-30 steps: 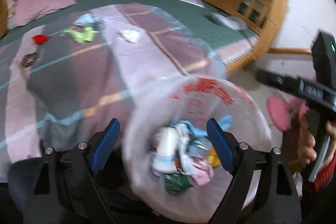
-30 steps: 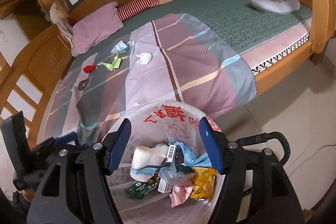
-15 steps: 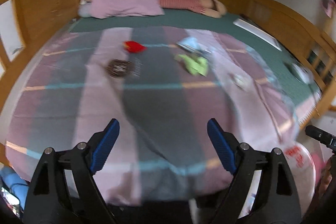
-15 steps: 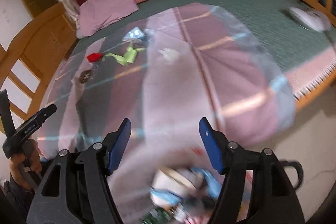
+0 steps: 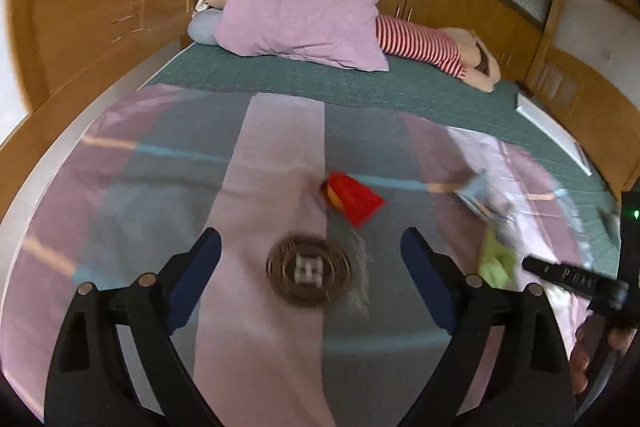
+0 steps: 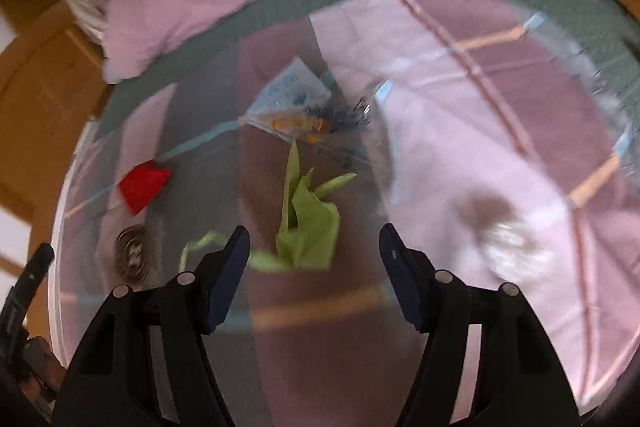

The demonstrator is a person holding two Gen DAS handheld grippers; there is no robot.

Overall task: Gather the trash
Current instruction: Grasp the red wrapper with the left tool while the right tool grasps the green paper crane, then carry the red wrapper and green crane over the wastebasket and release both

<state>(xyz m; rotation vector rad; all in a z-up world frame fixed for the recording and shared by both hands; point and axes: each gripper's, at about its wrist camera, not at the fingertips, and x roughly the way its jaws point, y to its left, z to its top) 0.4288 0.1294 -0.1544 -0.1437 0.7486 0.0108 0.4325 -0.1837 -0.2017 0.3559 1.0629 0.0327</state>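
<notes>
Green wrapper (image 6: 310, 227) btwn right jaws

Left gripper (image 5: 310, 273) jaws opening, empty (angled down); right gripper (image 6: 314, 267) jaws apart, empty.

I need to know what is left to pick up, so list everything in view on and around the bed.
round wrapper: one, brown with a pale centre, on the blanket between the left gripper's fingers
red wrapper: one, red, just beyond the round wrapper
green paper: one, light green, crumpled, ahead of the right gripper
blue packet: one, pale blue with orange print, beyond the green paper
white wad: one, white, blurred, right of the right gripper
blanket: one, pink and grey striped
pillow: one, lilac, at the bed's head
striped plush: one, red and white, beside the pillow
left gripper: black, blue fingers, opening, empty
right gripper: black, blue fingers, open, empty
</notes>
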